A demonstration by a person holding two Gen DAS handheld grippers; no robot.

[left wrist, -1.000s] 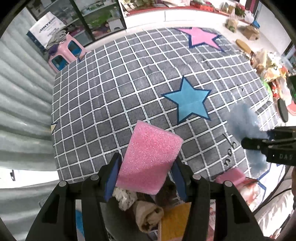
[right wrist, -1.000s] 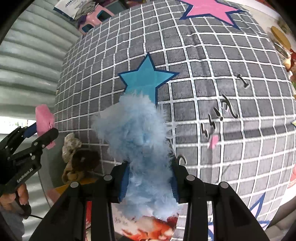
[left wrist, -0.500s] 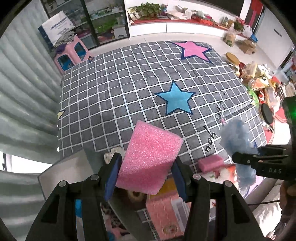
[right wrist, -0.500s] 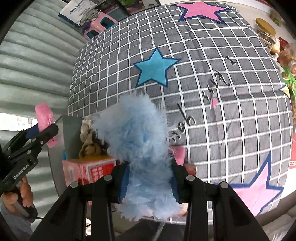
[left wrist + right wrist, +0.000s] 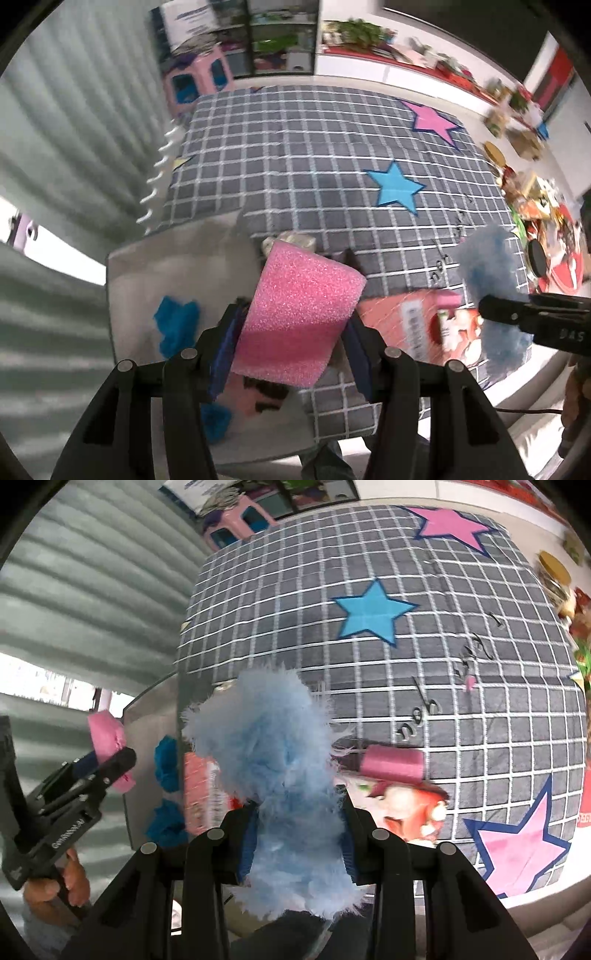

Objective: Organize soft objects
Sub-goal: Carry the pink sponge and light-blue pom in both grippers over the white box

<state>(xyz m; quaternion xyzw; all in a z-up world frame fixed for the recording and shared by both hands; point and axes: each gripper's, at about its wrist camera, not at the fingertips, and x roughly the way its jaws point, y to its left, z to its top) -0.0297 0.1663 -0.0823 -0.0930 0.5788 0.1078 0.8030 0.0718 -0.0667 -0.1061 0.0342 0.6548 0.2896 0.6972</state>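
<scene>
My left hand-held gripper (image 5: 291, 343) clamps the pink sponge (image 5: 299, 314) above the grey bin (image 5: 147, 266); my right (image 5: 295, 842) clamps blue fluff (image 5: 273, 775). Fluff may snag the pads and miss the bin.

Open rug (image 5: 295, 155) beyond red box (image 5: 413, 325)

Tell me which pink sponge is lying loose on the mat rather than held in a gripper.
The smaller pink sponge beside the red picture box; the larger one is clamped in the left gripper.
</scene>
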